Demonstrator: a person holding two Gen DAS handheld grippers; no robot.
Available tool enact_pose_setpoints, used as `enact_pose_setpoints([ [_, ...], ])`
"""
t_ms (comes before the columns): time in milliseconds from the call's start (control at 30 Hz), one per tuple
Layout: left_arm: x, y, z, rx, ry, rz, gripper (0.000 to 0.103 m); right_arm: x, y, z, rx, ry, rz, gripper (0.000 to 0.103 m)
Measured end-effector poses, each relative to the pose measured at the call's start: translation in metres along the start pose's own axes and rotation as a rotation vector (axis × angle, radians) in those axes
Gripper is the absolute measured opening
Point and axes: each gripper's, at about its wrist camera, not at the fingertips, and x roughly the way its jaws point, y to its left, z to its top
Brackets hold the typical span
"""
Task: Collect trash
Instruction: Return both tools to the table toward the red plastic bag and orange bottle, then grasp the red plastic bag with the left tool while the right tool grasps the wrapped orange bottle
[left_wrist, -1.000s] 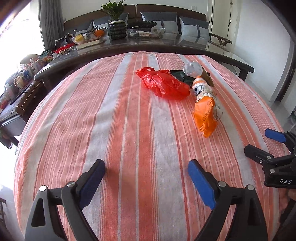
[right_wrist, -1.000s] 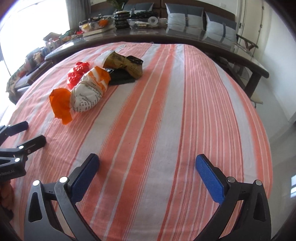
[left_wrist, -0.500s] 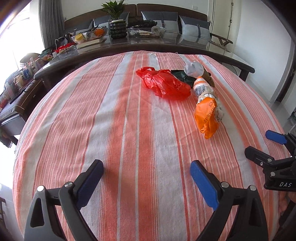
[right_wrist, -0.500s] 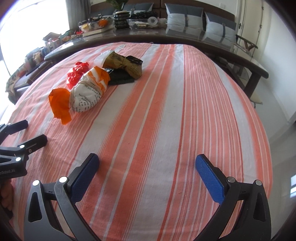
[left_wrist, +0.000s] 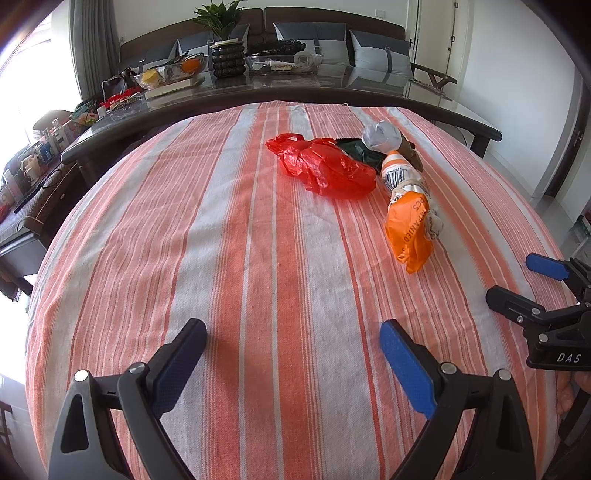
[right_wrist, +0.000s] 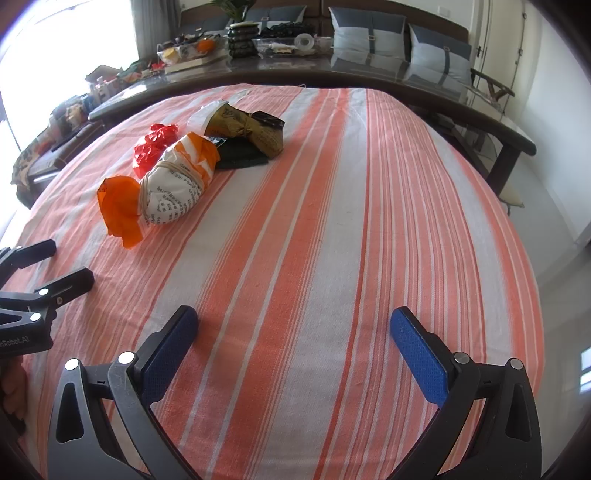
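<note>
A crumpled red plastic bag lies at the far middle of the striped cloth. Beside it sit a dark green packet, a brown paper bundle and an orange-and-white wrapped bundle tied with a band. From the right wrist view the orange-and-white bundle is at the far left, the red bag behind it. My left gripper is open near the cloth's front edge, nothing between its fingers. My right gripper is open too, also empty, to the right of the left one.
A dark glass-topped table runs behind the cloth, loaded with a potted plant, trays and fruit. Cushioned seats line the wall. A cluttered low shelf stands at the left. The floor drops off at the right.
Both grippers have crept slightly forward over the cloth, so the trash looks a little nearer. Both stay open.
</note>
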Motion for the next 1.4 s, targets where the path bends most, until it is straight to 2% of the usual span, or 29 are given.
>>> enact_pose_setpoints([
  [100,-0.001,0.019,-0.002,-0.027,-0.002,0.013,0.097,0.0,0.0,0.0,0.0,0.0,0.0,0.103],
  [200,-0.004,0.033,-0.004,-0.081,-0.016,-0.007,0.096,0.0,0.0,0.0,0.0,0.0,0.001,0.103],
  [333,-0.001,0.024,-0.003,-0.045,-0.003,0.039,0.098,0.0,0.0,0.0,-0.001,0.0,0.0,0.103],
  [400,0.0,0.027,-0.003,-0.056,-0.003,0.029,0.099,-0.001,-0.001,0.001,0.007,-0.001,0.01,0.103],
  [433,0.0,0.026,-0.003,-0.055,-0.003,0.03,0.099,-0.002,-0.002,0.002,0.03,-0.005,0.031,0.103],
  [567,0.0,0.027,-0.003,-0.054,-0.003,0.032,0.099,-0.011,-0.006,0.024,0.24,-0.036,0.235,0.102],
  [667,0.0,0.027,-0.003,-0.054,-0.003,0.031,0.099,-0.013,0.021,0.05,0.255,-0.071,0.299,0.102],
  [767,0.0,0.027,-0.003,-0.054,-0.003,0.031,0.099,0.006,0.055,0.073,0.207,-0.043,0.266,0.102],
  [867,0.0,0.027,-0.003,-0.054,-0.003,0.031,0.099,0.032,0.073,0.08,0.184,0.019,0.224,0.102],
  [900,0.0,0.027,-0.003,-0.054,-0.003,0.031,0.099,0.037,0.074,0.079,0.175,0.027,0.202,0.097],
  [1000,0.0,0.027,-0.003,-0.054,-0.003,0.031,0.099,0.032,0.062,0.071,0.148,-0.005,0.155,0.062],
  [1100,0.0,0.027,-0.003,-0.053,-0.003,0.031,0.099,0.011,0.035,0.055,0.125,-0.03,0.092,0.062],
  [1200,0.0,0.026,-0.004,-0.05,-0.002,0.036,0.099,-0.016,0.014,0.035,0.075,-0.074,-0.025,0.062],
  [1300,0.0,0.025,-0.003,-0.068,0.001,0.037,0.098,-0.023,0.005,0.016,0.048,-0.059,-0.069,0.065],
  [1333,-0.001,0.024,-0.001,-0.08,0.005,0.023,0.098,-0.019,0.005,0.01,0.042,-0.048,-0.064,0.066],
  [1400,-0.003,0.021,0.006,-0.103,0.019,-0.069,0.097,-0.012,0.007,0.002,0.038,-0.035,-0.049,0.071],
])
